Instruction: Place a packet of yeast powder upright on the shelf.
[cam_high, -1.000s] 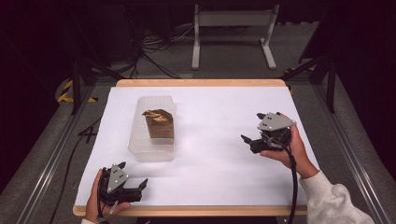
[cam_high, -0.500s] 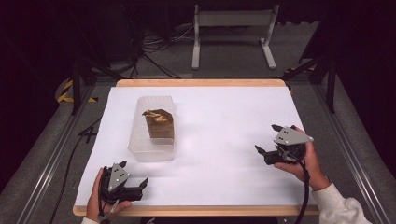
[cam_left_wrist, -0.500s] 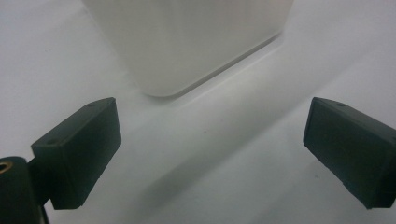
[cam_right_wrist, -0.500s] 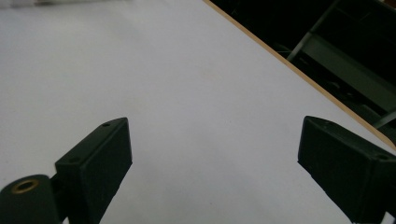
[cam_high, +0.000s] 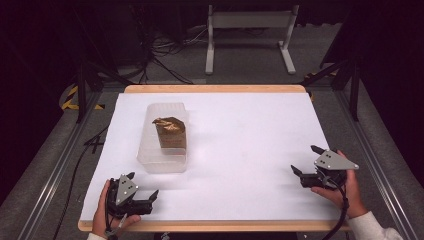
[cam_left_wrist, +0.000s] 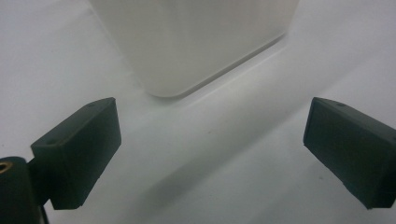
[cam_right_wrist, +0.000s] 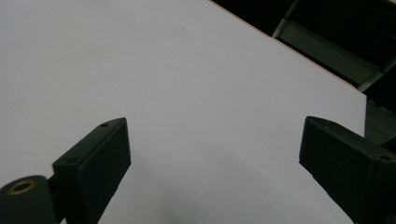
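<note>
Two tools — left tool (cam_high: 142, 194) and right tool (cam_high: 306, 161) — both spread wide, one clear box (cam_high: 165, 150), one brown packet (cam_high: 171, 131) inside

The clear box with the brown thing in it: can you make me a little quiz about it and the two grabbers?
1. True or false: the brown object sits inside the clear box.
2. Which gripper is nearer the box? A) left gripper B) right gripper
3. Fill in: both grippers' fingers are spread ____, holding nothing.

Key: 1 true; 2 A; 3 open.
</note>
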